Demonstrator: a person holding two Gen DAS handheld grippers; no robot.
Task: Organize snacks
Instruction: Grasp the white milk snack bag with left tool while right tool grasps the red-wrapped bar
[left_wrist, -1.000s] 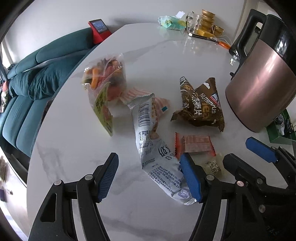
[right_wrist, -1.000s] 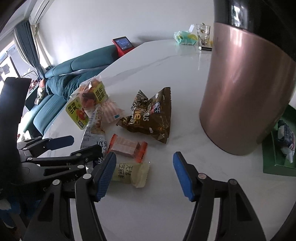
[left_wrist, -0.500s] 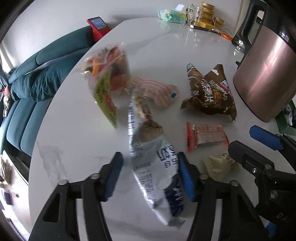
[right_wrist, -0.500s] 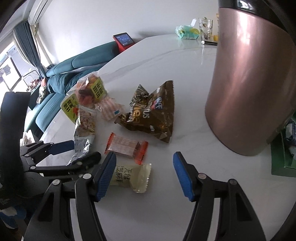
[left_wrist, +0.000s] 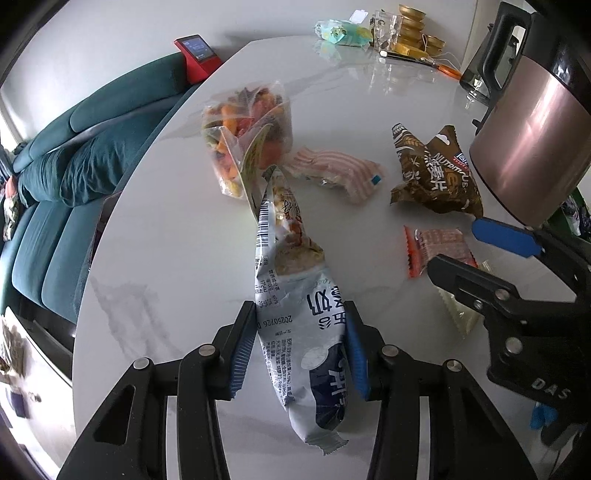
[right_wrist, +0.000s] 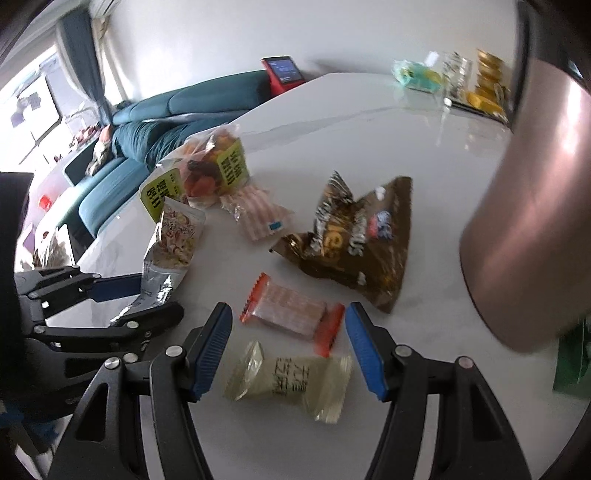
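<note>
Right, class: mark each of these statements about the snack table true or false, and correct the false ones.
1. The left gripper has its pads against a long silver-blue snack bag. True; its jaws have just been closing on it.
2. The right gripper is clamped on the brown snack bag. False: its jaws are open and hold nothing; a pale yellow wrapped snack lies on the table between its fingers.
3. The orange-ended wrapped snack lies flat on the white table. True.
4. The clear bag of colourful snacks sits inside the rose-gold kettle. False: it rests on the table, apart from the kettle.
</note>
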